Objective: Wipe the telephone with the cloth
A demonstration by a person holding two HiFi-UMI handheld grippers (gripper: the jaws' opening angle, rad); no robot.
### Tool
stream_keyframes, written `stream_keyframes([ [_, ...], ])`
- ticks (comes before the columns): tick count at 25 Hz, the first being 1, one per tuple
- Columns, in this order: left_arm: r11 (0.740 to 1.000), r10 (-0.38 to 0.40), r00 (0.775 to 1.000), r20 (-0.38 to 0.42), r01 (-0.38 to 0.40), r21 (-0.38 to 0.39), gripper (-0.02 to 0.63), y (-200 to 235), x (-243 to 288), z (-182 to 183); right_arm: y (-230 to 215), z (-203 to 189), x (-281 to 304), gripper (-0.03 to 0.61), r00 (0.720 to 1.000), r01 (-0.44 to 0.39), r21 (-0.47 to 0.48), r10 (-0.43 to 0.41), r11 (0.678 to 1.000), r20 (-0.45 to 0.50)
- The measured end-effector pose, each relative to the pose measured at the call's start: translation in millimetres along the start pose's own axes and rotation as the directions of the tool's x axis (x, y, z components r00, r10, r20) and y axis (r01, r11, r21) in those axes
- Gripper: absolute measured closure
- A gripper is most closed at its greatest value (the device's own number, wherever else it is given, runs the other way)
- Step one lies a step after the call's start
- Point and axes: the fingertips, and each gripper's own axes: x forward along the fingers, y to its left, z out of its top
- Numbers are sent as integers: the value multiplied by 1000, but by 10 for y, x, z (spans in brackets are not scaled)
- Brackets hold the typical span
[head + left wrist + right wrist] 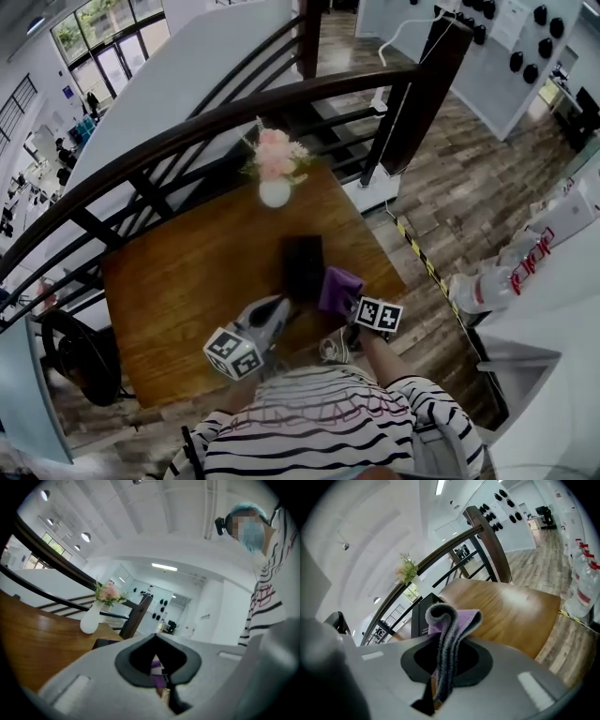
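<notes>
Left gripper (283, 306): jaws drawn together, nothing between them, tip just beside the near-left corner of the telephone (303, 265). The telephone lies flat toward the front edge of the wooden bench (178, 281). The purple cloth (338, 287) sits at its right side, pinched in your right gripper (351, 302).

Judged step: cloth brought up, wiping about to start.

Next: sweep the cloth leftward over the top with light pressure, and brace the telephone with your left gripper.

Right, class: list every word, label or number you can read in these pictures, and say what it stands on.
None can be read for certain.
Bottle: red print, too blurred.
Telephone: pale print, too small.
Shirt: faint lettering, unreadable.
</notes>
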Motion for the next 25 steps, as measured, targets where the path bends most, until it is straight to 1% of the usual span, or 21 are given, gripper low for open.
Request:
stream_keyframes([
  [3, 1000, -25, 1000, -11, 25, 3, 614, -55, 85, -22, 14, 10, -48, 541, 1000, -11, 12, 10, 1000, 13],
  [7, 999, -36, 999, -17, 36, 13, 614, -65, 118, -25, 210, 104, -154, 541, 997, -62, 9, 62, 998, 52],
  [10, 999, -28, 1000, -12, 28, 21, 614, -22, 120, 18, 431, 280, -280, 541, 990, -98, -48, 102, 994, 98],
  [14, 999, -20, 1000, 0, 20, 26, 614, -6, 111, 85, 718, 504, -530, 541, 976, -122, -139, 145, 983, 164],
  [20, 999, -15, 1000, 16, 15, 40, 614, 40, 62, 236, 1087, 742, -935, 541, 943, -194, -119, 219, 974, 252],
  [25, 999, -21, 1000, 18, 20, 48, 614, 42, 23, 307, 1291, 805, -1194, 541, 919, -234, -111, 257, 966, 298],
])
